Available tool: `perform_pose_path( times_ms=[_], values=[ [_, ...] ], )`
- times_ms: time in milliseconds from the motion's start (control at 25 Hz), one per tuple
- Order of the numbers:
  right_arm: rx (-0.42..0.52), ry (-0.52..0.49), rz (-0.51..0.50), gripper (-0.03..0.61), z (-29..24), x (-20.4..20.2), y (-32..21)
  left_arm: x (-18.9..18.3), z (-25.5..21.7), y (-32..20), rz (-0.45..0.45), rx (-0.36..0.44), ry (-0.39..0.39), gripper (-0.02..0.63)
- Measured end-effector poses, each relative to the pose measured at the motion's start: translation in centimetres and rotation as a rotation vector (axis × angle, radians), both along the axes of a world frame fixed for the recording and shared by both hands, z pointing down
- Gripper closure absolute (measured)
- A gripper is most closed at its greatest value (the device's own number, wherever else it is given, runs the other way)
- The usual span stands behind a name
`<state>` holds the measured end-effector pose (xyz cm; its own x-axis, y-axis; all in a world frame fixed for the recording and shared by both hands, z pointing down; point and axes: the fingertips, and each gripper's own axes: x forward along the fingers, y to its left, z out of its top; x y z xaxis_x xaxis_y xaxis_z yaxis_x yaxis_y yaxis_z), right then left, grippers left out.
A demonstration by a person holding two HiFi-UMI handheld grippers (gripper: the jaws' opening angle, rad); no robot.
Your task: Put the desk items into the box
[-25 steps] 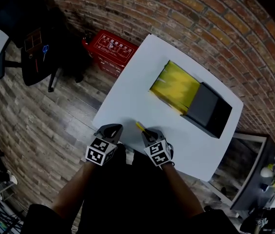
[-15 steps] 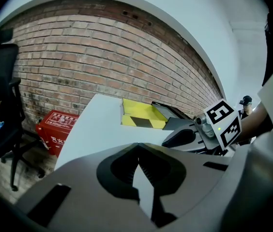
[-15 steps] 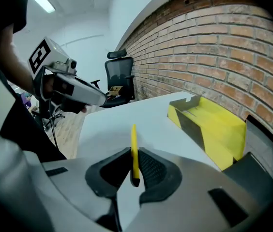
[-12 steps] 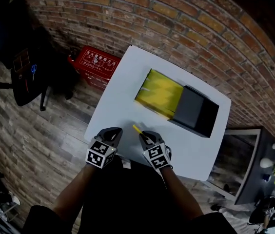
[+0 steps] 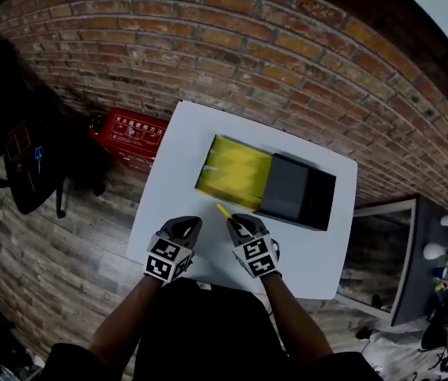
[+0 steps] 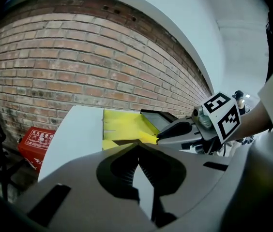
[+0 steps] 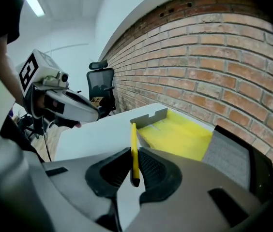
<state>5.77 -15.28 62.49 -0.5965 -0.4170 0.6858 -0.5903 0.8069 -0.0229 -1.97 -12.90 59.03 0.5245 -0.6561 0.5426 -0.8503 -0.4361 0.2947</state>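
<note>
**Yellow pen held, box open**

The thin yellow pen (image 7: 134,149) has a dark end. It is pinched in the right gripper (image 5: 234,222), low in the middle. The box (image 5: 232,169), yellow inside with a dark grey part, lies open just above it.

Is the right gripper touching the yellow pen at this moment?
Touching. The right gripper view shows the right gripper's jaws closed on the yellow pen, pressing it from both sides.

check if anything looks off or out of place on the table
Nothing stands out. The box sits flat on the white table with its yellow part open, the right tongs clamp a thin yellow stick, and the left tongs are shut and empty.
</note>
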Motion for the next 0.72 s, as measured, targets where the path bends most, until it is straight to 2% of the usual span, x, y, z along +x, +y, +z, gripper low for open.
perform_pose_path(
  times_ms=[320, 720],
  values=[
    [0.027, -0.042, 0.069, 0.515, -1.6, 0.3, -5.6, 0.7, -0.7, -4.3, 0.001, 0.025, 0.001, 0.600],
    [0.020, -0.030, 0.057, 0.515, -1.2, -2.0, -11.1, 0.0, -1.3, -8.4, -0.034, 0.042, 0.006, 0.600]
  ],
)
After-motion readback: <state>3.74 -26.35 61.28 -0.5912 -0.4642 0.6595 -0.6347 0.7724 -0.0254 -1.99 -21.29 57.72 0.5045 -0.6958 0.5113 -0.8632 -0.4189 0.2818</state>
